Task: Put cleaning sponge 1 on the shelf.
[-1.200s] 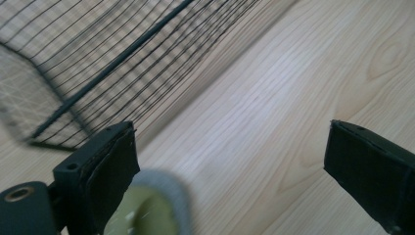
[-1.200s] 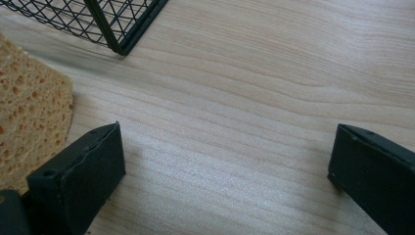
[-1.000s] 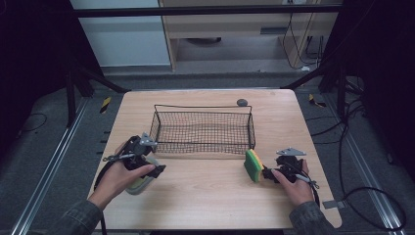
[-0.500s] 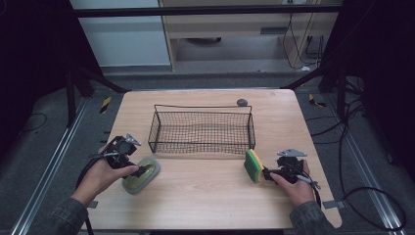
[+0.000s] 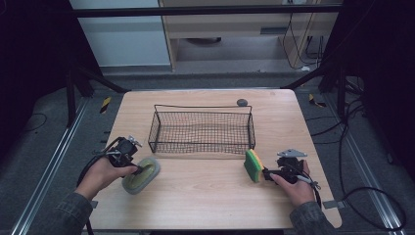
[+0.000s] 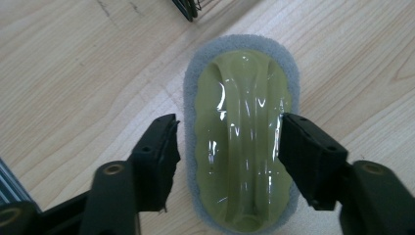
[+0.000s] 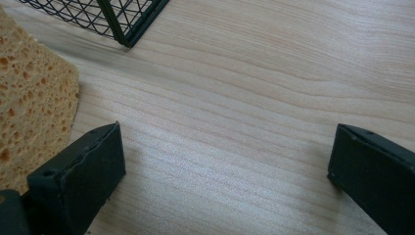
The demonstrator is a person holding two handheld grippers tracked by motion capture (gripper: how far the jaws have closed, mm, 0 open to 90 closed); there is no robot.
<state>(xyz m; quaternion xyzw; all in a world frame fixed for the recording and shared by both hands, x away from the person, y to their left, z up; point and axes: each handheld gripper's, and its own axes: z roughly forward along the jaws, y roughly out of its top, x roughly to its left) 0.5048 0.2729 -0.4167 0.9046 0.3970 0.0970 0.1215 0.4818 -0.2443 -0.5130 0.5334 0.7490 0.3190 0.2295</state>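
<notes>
High view: left gripper (image 5: pixel 139 170) is over the scrub pad (image 5: pixel 141 175), left of the wire basket (image 5: pixel 202 131); right gripper (image 5: pixel 266 173) is just beside the upright sponge (image 5: pixel 254 166).
Left gripper view: jaws spread, one on each long side of the scrub pad (image 6: pixel 242 132), right jaw touching its edge.
Right gripper view: jaws spread wide over bare tabletop (image 7: pixel 235 98); sponge (image 7: pixel 29 93) lies left, outside them.

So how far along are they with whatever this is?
Nothing looks finished: the wire basket is empty. The left gripper is open astride the green scrubber, not yet gripping. The right gripper is open beside the yellow-green sponge. Presumably both go in the basket.
</notes>
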